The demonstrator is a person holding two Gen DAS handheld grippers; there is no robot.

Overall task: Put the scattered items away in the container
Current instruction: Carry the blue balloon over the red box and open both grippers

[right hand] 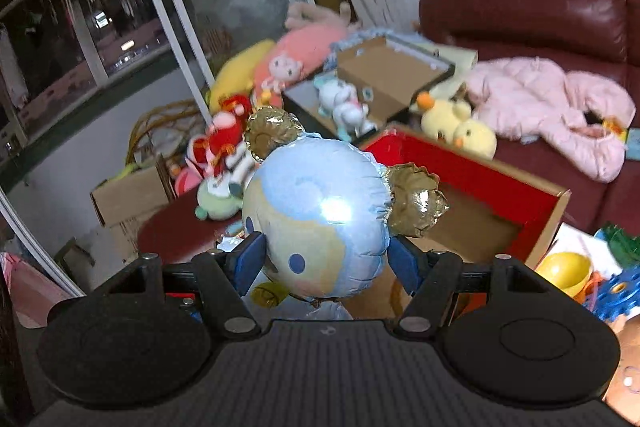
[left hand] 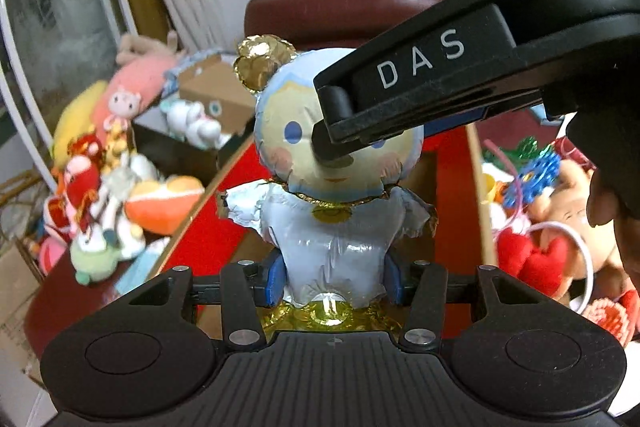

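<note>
A foil doll balloon (left hand: 332, 227) with a pale blue head, gold ear buns and a silver body is held in the air by both grippers. My left gripper (left hand: 334, 283) is shut on its lower body, blue pads on both sides. My right gripper (right hand: 322, 261) is shut on its head (right hand: 320, 215); in the left wrist view it (left hand: 332, 143) reaches in from the upper right across the face. Behind the balloon lies the open red cardboard box (right hand: 472, 167), also in the left wrist view (left hand: 208, 239).
Plush toys (left hand: 100, 187) are piled at the left by a glass door. A brown box with a white toy (right hand: 344, 103) stands behind. Yellow duck plush (right hand: 460, 131) and a pink jacket (right hand: 560, 115) lie on the dark red sofa. More toys (left hand: 532, 227) lie at the right.
</note>
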